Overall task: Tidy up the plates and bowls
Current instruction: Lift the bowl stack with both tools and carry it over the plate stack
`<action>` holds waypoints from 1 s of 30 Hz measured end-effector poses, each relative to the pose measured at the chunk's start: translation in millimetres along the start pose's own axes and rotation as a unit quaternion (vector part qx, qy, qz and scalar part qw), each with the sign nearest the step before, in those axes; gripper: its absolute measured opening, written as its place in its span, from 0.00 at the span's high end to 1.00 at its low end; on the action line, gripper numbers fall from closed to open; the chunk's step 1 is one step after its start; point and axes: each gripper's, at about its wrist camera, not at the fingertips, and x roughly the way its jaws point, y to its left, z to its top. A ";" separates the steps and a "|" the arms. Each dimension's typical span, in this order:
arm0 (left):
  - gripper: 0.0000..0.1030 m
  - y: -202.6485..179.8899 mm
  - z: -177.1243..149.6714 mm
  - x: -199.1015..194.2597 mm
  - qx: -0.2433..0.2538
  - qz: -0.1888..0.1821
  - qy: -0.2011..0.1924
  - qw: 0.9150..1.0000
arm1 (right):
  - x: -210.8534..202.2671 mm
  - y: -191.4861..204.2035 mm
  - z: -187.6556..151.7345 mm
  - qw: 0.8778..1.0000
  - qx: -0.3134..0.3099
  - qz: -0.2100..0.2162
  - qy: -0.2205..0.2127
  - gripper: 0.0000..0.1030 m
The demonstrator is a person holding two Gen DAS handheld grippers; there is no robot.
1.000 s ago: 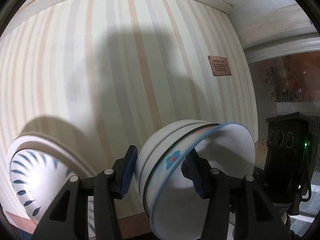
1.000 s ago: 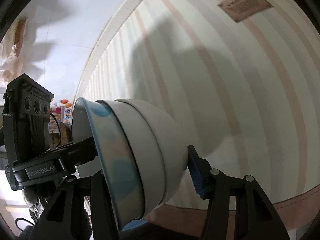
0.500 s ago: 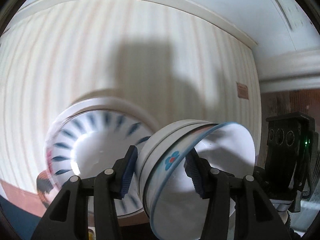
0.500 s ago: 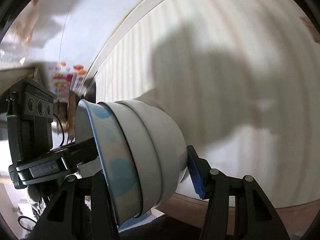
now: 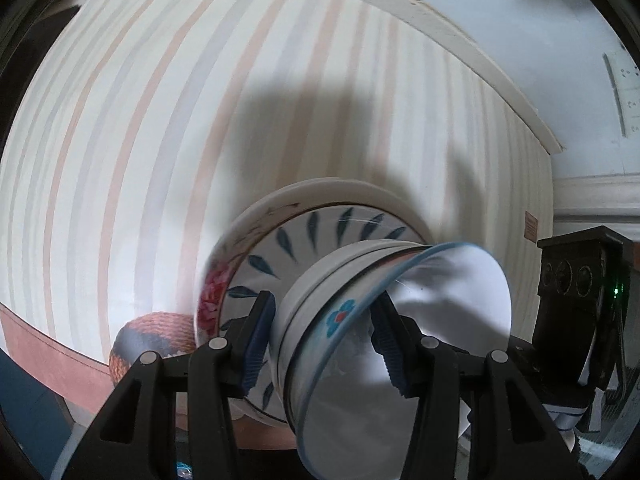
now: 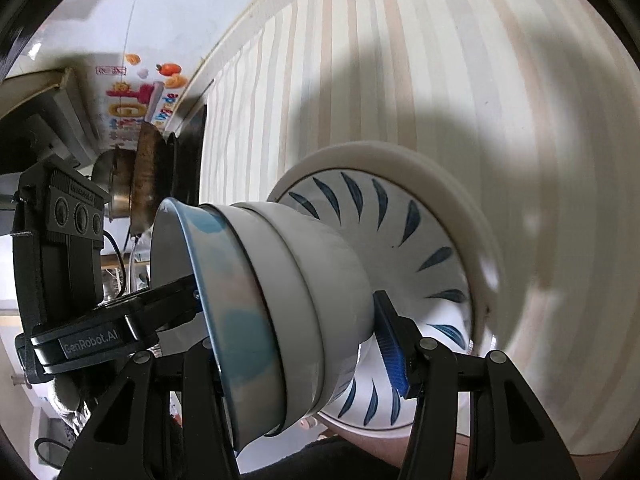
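Both grippers clamped on same bowl stack (image 5: 360, 320), left gripper (image 5: 324, 340) one side, right gripper (image 6: 296, 344) opposite. Stack in air over plate pile (image 6: 440, 240) on striped tablecloth (image 5: 140, 120).

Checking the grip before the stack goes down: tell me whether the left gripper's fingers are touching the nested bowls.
Touching. In the left wrist view, the left gripper pinches the nested bowls: one blue finger on the outer wall, the other inside the rim.

Hard shadows, motion blur, fisheye bending
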 end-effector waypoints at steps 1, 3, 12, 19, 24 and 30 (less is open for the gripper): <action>0.54 0.7 -0.7 1.2 -0.002 0.000 0.000 1.000 | 3.0 0.2 0.1 1.000 -0.001 -0.002 0.002 0.47; 0.54 7.0 1.0 0.7 -0.003 -0.002 0.002 1.000 | 7.5 -0.3 1.9 1.000 -0.001 -0.005 0.004 0.47; 0.54 7.8 3.8 3.4 0.007 0.007 0.004 1.000 | 14.1 -1.3 2.9 1.000 0.004 -0.013 0.005 0.47; 0.56 3.8 3.6 5.5 0.019 0.018 0.003 1.000 | 15.2 -5.1 2.8 1.000 0.009 -0.008 0.008 0.47; 0.57 0.2 3.4 6.3 0.025 0.025 0.002 0.999 | 14.4 -11.2 0.9 1.000 0.015 -0.005 0.009 0.47; 0.57 -1.2 0.3 4.4 0.029 0.035 -0.003 0.999 | 13.0 -4.5 0.3 1.000 0.010 -0.019 0.006 0.47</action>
